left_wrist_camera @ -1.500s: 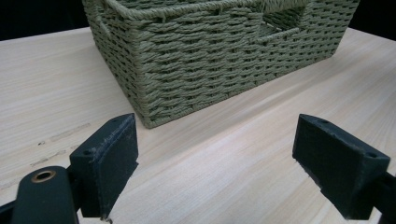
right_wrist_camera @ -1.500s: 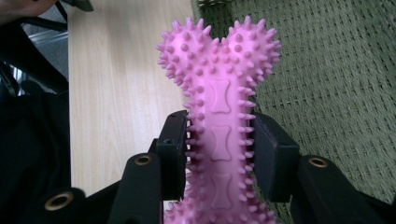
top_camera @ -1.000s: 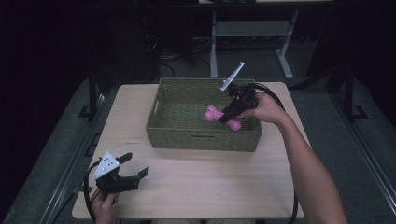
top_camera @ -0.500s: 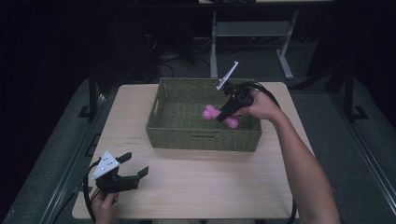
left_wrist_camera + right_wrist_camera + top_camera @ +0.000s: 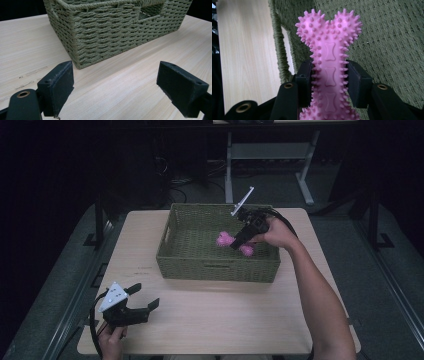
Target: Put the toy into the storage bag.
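Right gripper view puts us right on the action: the right gripper (image 5: 329, 77) has its jaws pinching the bone (image 5: 329, 57) across its narrow shaft, a pad on each flank. It's a pink chew toy, bone-shaped, two rounded lobes at the far end, covered all over in little nubs, with small bone outlines pressed into the flat face. By the look of it, it's rubbery and light, a bit of give under the pads, and those nubs should bite against the pads rather than slide. The waist is the sensible place to take it, and that's exactly where the grip sits; the knobby ends would be too fat and round to clamp cleanly. Nothing fragile here, I'd say, a drop wouldn't hurt it.

High view now: the bone (image 5: 226, 240) hangs over the inside of the green woven basket (image 5: 216, 270), toward its right half, carried by the right gripper (image 5: 242, 240) with the hand reaching in over the right rim. Whether it touches the basket floor, I can't tell from here.

Down at the near left corner of the table (image 5: 225, 315), the left gripper (image 5: 145, 300) rests with jaws spread wide, nothing between them. Left gripper view confirms it: bare wood between the pads, the basket (image 5: 112, 30) ahead, well apart.
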A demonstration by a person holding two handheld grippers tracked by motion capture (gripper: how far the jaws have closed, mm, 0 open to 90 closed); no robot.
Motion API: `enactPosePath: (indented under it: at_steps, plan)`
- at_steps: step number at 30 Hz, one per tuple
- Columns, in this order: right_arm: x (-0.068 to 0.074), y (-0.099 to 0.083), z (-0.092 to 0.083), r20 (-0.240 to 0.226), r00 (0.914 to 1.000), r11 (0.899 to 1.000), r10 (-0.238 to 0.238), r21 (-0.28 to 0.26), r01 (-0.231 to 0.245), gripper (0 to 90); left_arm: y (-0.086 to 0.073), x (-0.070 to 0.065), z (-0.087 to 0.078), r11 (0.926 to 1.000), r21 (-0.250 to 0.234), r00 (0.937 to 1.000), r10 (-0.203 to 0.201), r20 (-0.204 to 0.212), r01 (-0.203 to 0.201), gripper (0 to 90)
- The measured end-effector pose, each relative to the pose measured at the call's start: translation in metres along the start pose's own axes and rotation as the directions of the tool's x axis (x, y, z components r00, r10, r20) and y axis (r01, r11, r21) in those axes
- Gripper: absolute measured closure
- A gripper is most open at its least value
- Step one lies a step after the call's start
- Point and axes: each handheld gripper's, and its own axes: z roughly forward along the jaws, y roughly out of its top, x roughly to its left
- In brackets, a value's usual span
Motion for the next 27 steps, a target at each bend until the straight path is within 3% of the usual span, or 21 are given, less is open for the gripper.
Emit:
enactPosePath:
  at_steps: [27]
  plan:
    - [-0.015, -0.008, 0.032, -0.013, 0.9982, 0.997, 0.059, 0.050, -0.058, 57.9, 0.000, 0.001, 0.000, 1.0000, -0.003, 1.0000, -0.006, 0.000, 0.006, 13.8]
